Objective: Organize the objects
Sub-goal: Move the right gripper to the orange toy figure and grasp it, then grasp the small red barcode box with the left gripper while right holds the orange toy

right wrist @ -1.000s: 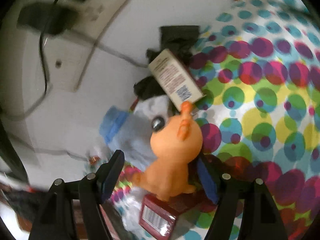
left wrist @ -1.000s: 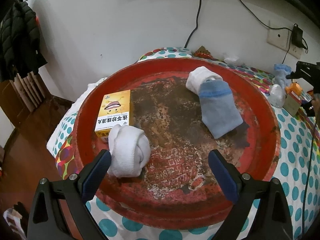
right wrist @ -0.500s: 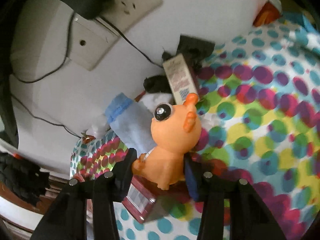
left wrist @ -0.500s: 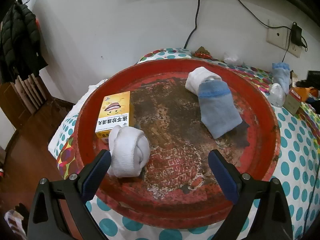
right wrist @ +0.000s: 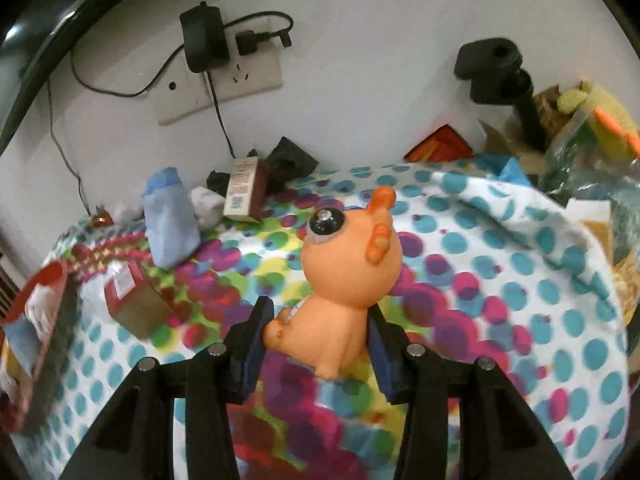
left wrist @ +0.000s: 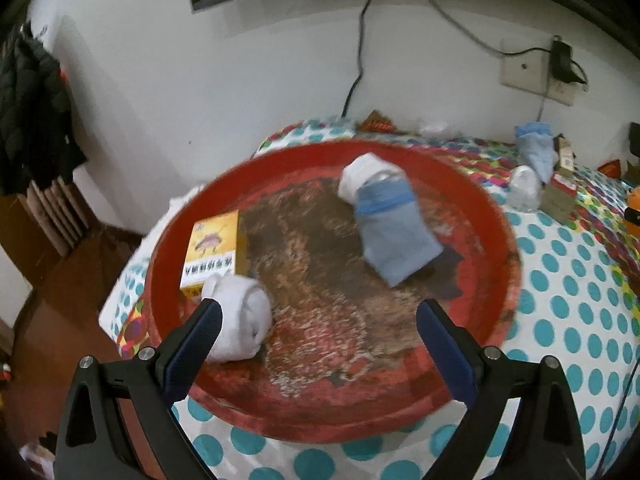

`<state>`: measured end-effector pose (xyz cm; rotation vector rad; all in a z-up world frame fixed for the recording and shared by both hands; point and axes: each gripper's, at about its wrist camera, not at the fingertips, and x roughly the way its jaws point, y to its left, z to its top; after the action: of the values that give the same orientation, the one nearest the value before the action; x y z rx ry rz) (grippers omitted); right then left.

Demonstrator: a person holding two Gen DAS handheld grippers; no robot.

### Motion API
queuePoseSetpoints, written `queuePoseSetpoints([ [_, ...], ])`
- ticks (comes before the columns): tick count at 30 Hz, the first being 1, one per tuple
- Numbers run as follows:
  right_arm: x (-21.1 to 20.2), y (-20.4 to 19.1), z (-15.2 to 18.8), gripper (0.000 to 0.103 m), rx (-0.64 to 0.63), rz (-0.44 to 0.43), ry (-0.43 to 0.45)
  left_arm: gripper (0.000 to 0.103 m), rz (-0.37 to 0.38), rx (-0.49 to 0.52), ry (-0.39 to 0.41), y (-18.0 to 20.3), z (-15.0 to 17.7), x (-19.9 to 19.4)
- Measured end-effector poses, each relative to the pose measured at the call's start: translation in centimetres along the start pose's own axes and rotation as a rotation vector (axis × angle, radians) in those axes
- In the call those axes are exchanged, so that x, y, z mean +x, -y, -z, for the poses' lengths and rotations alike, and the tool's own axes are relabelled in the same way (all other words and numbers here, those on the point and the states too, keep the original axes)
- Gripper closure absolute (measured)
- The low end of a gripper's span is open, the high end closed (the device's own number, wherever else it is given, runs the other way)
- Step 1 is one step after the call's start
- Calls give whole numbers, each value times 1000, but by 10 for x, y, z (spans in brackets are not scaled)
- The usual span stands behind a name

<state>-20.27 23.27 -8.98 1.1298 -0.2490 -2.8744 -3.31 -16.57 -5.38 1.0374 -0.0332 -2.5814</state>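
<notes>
Right gripper [right wrist: 316,340] pinching orange toy [right wrist: 344,276], lower body hidden between pads; left gripper [left wrist: 316,340] spread above blurred red tray [left wrist: 504,292].

Orange big-eyed toy [right wrist: 344,280] sat upright, clamped at its body. Red round tray [left wrist: 496,216] held a yellow box [left wrist: 212,254], rolled white sock [left wrist: 240,316], and blue sock [left wrist: 390,236] lying over what looked like another white roll [left wrist: 360,172].
</notes>
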Motion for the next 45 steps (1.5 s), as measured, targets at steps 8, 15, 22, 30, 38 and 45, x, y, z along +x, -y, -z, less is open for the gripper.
queuePoseSetpoints([
  [8,-10,15,0,57,-88,18,1,2,161,179,62,76,-23,-27],
  [15,-7,43,1,57,-5,0,-47,1,379,310,71,155,-58,-18],
  [22,-5,45,2,56,10,-4,-56,2,473,349,-13,206,-94,32],
  [30,-3,42,1,55,2,3,-64,21,475,441,-85,243,-112,76],
  [38,4,50,1,53,40,1,-101,46,477,507,-143,268,-109,100],
  [45,4,52,1,53,46,1,-104,59,506,471,-159,265,-104,94],
])
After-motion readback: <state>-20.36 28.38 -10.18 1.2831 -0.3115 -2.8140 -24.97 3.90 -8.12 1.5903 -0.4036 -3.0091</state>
